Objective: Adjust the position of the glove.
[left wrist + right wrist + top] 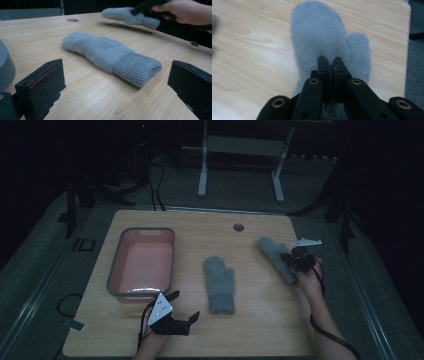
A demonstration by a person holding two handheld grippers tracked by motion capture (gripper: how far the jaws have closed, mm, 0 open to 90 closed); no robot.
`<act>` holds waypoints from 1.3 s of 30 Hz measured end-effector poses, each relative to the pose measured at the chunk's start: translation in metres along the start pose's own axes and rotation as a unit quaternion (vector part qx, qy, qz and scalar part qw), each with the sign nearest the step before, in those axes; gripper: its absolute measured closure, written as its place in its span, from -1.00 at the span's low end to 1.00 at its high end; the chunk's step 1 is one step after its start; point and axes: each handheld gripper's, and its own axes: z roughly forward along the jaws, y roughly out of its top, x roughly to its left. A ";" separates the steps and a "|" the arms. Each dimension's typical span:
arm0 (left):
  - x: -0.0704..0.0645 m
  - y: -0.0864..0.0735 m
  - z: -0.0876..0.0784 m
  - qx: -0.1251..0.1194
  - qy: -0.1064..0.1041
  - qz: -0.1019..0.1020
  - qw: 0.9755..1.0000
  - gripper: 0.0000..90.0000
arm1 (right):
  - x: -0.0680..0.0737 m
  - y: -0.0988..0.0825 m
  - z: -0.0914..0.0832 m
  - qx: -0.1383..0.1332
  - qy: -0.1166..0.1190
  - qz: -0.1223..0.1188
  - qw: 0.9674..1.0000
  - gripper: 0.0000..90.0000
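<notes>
The pale wooden counter had rounded corners and a small round grommet near its far edge. At its left sat a rectangular grey-rimmed tub, pink inside and holding nothing. A fuzzy grey mitten with a ribbed cuff lay flat mid-counter, thumb to the right. A second grey mitten, equally fluffy, lay toward the right edge, slightly raised at its cuff end. The right tool had its jaws pressed together, pinching that mitten's fleece. The left tool rested near the front edge, jaws spread wide, gripping nothing.
</notes>
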 end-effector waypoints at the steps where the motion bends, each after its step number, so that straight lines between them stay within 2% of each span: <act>1: 0.000 0.000 0.000 0.000 0.000 0.000 1.000 -0.97 | 0.004 -0.003 -0.015 -0.007 -0.010 0.024 1.000 0.94; 2: 0.000 0.000 0.000 -0.001 0.000 0.000 1.000 -0.97 | 0.004 -0.003 -0.015 -0.007 -0.010 0.024 1.000 0.94; 3: 0.000 0.001 0.000 -0.002 -0.001 0.000 1.000 -0.97 | 0.009 -0.007 -0.030 -0.013 -0.034 0.036 0.999 0.94; 4: -0.001 0.001 0.000 -0.002 -0.002 0.001 1.000 -0.97 | 0.011 -0.010 -0.036 -0.018 -0.039 0.048 0.998 0.94; 5: -0.001 0.001 0.001 -0.003 -0.003 0.001 1.000 -0.97 | 0.011 -0.010 -0.036 -0.018 -0.039 0.048 0.998 0.94; 9: -0.002 0.002 0.002 -0.004 -0.007 0.005 1.000 -0.97 | 0.019 -0.027 -0.057 -0.024 -0.055 0.093 0.994 0.94; 10: -0.003 0.002 0.002 -0.004 -0.008 0.006 1.000 -0.97 | 0.025 -0.036 -0.063 -0.018 -0.066 0.103 0.992 0.94; 11: -0.003 0.002 0.002 -0.004 -0.008 0.007 1.000 -0.97 | 0.025 -0.036 -0.063 -0.018 -0.066 0.103 0.992 0.94; 13: -0.003 0.003 0.002 -0.006 -0.010 0.008 1.000 -0.97 | 0.031 -0.046 -0.068 -0.014 -0.065 0.118 0.991 0.94; 15: -0.003 0.003 0.002 -0.007 -0.011 0.008 1.000 -0.97 | 0.041 -0.060 -0.066 0.001 -0.060 0.120 0.991 0.94; 17: -0.003 0.003 0.002 -0.006 -0.012 0.009 1.000 -0.97 | 0.043 -0.064 -0.063 0.010 -0.060 0.114 0.992 0.94; 18: -0.004 0.003 0.002 -0.006 -0.012 0.009 1.000 -0.97 | 0.044 -0.072 -0.054 0.021 -0.051 0.118 0.991 0.94; 19: -0.004 0.003 0.003 -0.005 -0.012 0.009 1.000 -0.97 | 0.044 -0.072 -0.054 0.021 -0.051 0.118 0.991 0.94; 21: -0.004 0.003 0.003 -0.005 -0.013 0.010 1.000 -0.97 | 0.045 -0.081 -0.040 0.036 -0.045 0.110 0.992 0.93; 23: -0.004 0.003 0.003 -0.004 -0.013 0.011 1.000 -0.97 | 0.045 -0.083 -0.038 0.037 -0.039 0.110 0.992 0.93; 25: -0.004 0.003 0.003 -0.004 -0.013 0.010 1.000 -0.97 | 0.046 -0.083 -0.038 0.037 -0.037 0.102 0.993 0.89; 26: -0.004 0.003 0.003 -0.003 -0.013 0.010 1.000 -0.97 | 0.044 -0.082 -0.039 0.037 -0.029 0.099 0.994 0.83; 27: -0.004 0.003 0.003 -0.002 -0.013 0.010 1.000 -0.97 | 0.040 -0.079 -0.043 0.036 -0.011 0.089 0.995 0.60; 28: -0.003 0.002 0.003 -0.002 -0.013 0.010 1.000 -0.97 | 0.040 -0.079 -0.043 0.036 -0.011 0.089 0.995 0.60; 29: -0.004 0.002 0.003 -0.002 -0.013 0.010 1.000 -0.97 | 0.036 -0.076 -0.050 0.028 0.006 0.062 0.998 0.42; 30: -0.004 0.002 0.003 -0.002 -0.013 0.010 1.000 -0.97 | 0.036 -0.076 -0.050 0.028 0.006 0.062 0.998 0.42; 31: -0.004 0.002 0.003 -0.001 -0.013 0.011 1.000 -0.97 | 0.033 -0.074 -0.053 0.024 0.008 0.048 0.999 0.38; 32: -0.004 0.002 0.003 -0.002 -0.013 0.011 1.000 -0.97 | 0.029 -0.073 -0.056 0.019 0.023 0.031 0.999 0.33; 33: -0.004 0.002 0.003 -0.002 -0.014 0.011 1.000 -0.97 | 0.022 -0.072 -0.058 0.021 0.040 0.009 0.999 0.26; 34: -0.004 0.002 0.003 -0.001 -0.013 0.011 1.000 -0.97 | 0.022 -0.072 -0.058 0.021 0.040 0.009 0.999 0.26; 35: -0.004 0.002 0.003 -0.001 -0.014 0.011 1.000 -0.97 | 0.018 -0.071 -0.059 0.027 0.057 -0.007 0.998 0.21; 37: -0.004 0.002 0.003 0.000 -0.014 0.011 1.000 -0.97 | 0.012 -0.071 -0.058 0.029 0.063 -0.039 0.997 0.20; 38: -0.004 0.002 0.003 0.000 -0.013 0.011 1.000 -0.97 | 0.008 -0.072 -0.056 0.029 0.085 -0.061 0.994 0.12; 39: -0.004 0.002 0.004 0.002 -0.013 0.010 1.000 -0.97 | 0.008 -0.072 -0.056 0.029 0.085 -0.061 0.994 0.12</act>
